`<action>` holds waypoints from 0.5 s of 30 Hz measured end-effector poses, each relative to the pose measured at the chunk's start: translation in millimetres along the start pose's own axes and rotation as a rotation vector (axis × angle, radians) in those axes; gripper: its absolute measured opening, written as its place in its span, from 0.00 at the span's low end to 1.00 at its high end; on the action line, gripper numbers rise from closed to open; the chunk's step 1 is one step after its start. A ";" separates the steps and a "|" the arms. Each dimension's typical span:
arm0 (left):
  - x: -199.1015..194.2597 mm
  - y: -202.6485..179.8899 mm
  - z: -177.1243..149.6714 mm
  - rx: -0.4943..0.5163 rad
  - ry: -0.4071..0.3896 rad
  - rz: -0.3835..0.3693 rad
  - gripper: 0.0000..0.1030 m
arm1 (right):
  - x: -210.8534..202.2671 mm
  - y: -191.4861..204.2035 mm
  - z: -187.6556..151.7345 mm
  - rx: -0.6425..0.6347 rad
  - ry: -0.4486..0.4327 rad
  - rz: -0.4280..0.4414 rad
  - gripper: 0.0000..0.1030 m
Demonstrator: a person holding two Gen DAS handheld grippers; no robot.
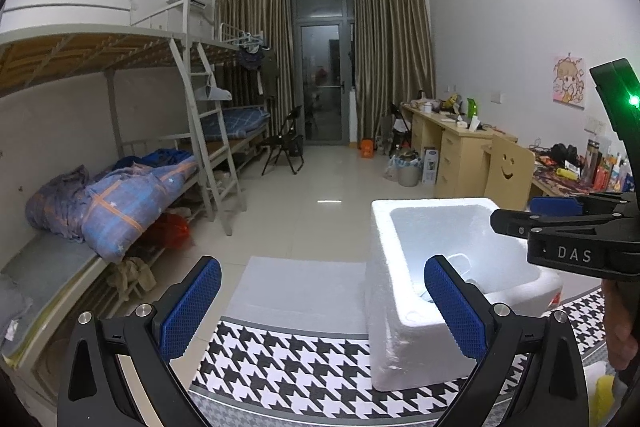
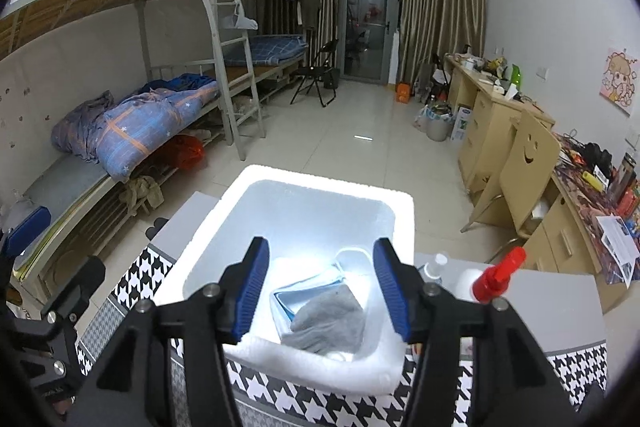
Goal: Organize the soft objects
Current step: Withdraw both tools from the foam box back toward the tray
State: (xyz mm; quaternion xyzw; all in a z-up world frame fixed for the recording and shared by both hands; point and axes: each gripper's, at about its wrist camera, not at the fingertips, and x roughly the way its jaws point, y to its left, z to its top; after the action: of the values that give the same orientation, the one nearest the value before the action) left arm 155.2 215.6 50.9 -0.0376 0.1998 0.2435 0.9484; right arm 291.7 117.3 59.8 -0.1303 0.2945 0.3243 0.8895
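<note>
The right gripper [image 2: 320,287] hangs over the white foam box [image 2: 280,175], its blue pads spread apart with nothing pinched between them. Directly below, low in the centre of the right wrist view, a grey cloth [image 2: 330,323] lies inside the box, draped over a blue-edged folded piece [image 2: 298,297], seemingly already dropped in. So the soft things sit straight under that tool, inside the box walls rather than beside them. The left gripper [image 1: 322,311] stands to the box's left, in the lower middle of its own view, pads also spread and empty, over the houndstooth mat [image 1: 296,371]. If anything in the box needs settling, the right hand is plainly nearer; I'd guess both will turn elsewhere for the next piece.
</note>
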 end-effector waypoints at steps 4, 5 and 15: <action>-4.4 -1.7 0.6 0.010 0.001 0.000 0.99 | -13.6 -1.5 -1.5 0.007 -0.027 -0.003 0.76; -6.5 -2.3 0.8 0.010 0.004 0.009 0.99 | -15.3 0.0 -1.2 0.003 -0.032 -0.008 0.78; -40.2 -11.7 -2.6 0.009 -0.030 -0.044 0.99 | -45.5 1.3 -12.1 0.001 -0.071 -0.029 0.89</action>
State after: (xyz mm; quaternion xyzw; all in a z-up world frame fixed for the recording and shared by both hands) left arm 127.7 186.9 64.2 -0.0338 0.1857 0.2220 0.9566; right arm 257.5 90.5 77.8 -0.1226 0.2612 0.3154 0.9040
